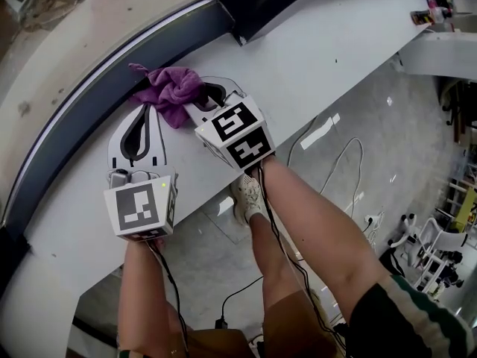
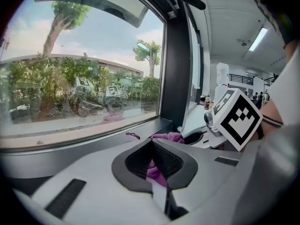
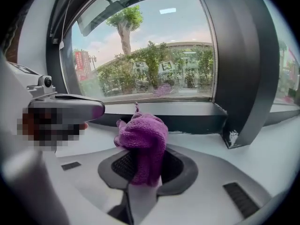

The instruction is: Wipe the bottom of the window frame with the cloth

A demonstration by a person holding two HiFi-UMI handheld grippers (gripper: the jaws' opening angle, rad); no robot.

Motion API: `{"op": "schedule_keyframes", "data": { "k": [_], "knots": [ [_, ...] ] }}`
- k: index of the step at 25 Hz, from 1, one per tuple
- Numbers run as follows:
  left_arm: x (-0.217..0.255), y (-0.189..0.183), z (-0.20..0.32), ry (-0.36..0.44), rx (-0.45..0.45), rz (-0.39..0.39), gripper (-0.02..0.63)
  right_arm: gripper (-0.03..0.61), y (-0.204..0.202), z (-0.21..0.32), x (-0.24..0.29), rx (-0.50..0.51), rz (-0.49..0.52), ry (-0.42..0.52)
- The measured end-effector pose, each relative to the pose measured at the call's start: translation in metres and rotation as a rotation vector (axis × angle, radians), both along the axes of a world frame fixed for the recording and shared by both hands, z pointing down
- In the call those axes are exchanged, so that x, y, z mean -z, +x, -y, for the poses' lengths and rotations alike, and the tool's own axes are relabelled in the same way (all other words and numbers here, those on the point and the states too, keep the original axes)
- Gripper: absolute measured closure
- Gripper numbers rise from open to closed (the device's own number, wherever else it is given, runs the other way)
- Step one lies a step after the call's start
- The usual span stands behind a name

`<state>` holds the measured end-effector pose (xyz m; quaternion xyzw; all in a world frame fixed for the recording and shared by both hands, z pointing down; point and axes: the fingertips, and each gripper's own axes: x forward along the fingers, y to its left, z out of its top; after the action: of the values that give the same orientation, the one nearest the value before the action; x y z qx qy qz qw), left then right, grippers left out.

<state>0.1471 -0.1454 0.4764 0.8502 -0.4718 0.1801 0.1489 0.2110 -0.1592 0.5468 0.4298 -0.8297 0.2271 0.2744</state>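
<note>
cloth (image 3: 143, 137): end hidden in right tongs (image 3: 145, 170) | window frame (image 1: 82, 129): cropped left

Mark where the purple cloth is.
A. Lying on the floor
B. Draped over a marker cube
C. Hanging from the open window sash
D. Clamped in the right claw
D: the right gripper view shows the cloth bunched between the jaws of the right claw, which are closed on it just in front of the window frame.
</note>
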Motion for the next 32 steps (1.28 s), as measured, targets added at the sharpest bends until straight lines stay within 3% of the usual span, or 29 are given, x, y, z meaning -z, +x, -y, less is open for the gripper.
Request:
{"op": "schedule_keyframes", "data": {
  "k": [8,21,27,32],
  "knots": [
    [-0.008,0.050,0.013,-0.008,-0.061,0.006,0.604,0.469,0.065,0.012,-0.007,-0.074,-0.024,-0.010],
    [-0.012,0.086,0.012,-0.024,-0.104,0.000,0.604,0.469,0.121,0.024,-0.011,-0.217,-0.082,-0.011],
    [-0.007,0.079,-0.002,-0.041,-0.128,-0.011,0.604,0.471,0.096,0.008,-0.013,-0.189,-0.094,-0.025],
    [-0.010,0.122,0.002,-0.074,-0.163,-0.010,0.604,0.471,0.140,0.007,-0.013,-0.185,-0.121,-0.053]
  ]
}}
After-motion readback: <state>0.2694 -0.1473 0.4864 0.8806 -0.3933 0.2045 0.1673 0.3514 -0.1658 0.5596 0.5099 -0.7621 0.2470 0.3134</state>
